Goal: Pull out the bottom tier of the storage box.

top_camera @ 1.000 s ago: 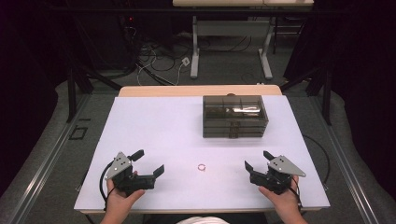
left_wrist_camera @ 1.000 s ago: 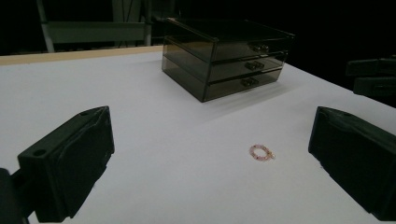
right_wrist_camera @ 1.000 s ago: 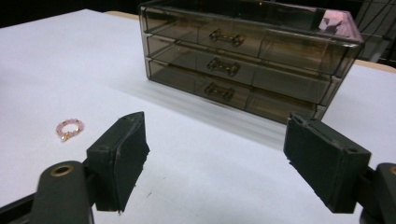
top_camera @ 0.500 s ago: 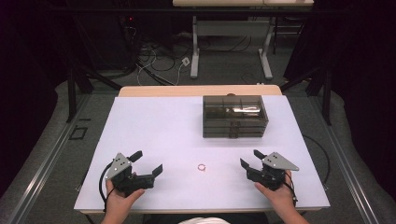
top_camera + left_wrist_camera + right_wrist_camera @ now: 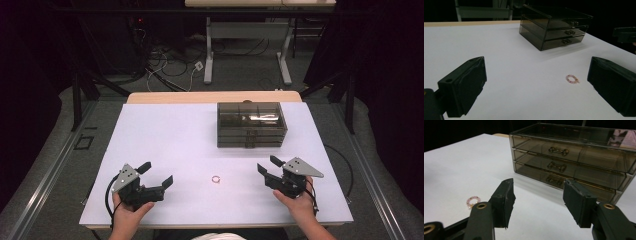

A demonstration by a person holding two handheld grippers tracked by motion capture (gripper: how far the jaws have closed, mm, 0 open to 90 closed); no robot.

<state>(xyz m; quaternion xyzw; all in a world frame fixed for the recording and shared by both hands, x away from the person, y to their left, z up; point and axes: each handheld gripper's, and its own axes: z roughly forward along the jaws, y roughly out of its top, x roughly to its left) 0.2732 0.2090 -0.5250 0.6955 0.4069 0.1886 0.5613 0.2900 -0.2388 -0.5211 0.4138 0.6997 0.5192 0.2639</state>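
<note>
High view: one table [image 5: 165, 135] with a flat, matte white top and a pale wood strip along its far edge carries three kinds of item.

1. Left claw [image 5: 156, 174]. Count: one. Black, hard-looking body with a grey three-cornered plate on top and a black cable trailing from it, held in the person's left hand [image 5: 127, 212] at the near left of the table. In the left gripper view its two blocky, matte black jaws stand wide apart with only bare table surface between them.

2. Bead ring [image 5: 216, 179]. Count: one. A small closed loop of pale pink, rounded beads lying flat on the table, between the two claws and nearer the table's front edge than the drawer box. It touches neither claw. In the left gripper view the bead ring [image 5: 572, 79] lies just beside the inner face of the jaw at right.

3. Drawer box [image 5: 251, 124]. Count: one. A rectangular box of smoky, translucent, glossy plastic at the far right of the table, well apart from the bead ring. The right gripper view shows three stacked drawers, each with one small metal bar handle.

4. Right claw [image 5: 267, 165]. Count: one. Same build, held in the right hand [image 5: 300, 205]. Its jaws have just been closing; they stand partly apart with nothing between them.
</note>
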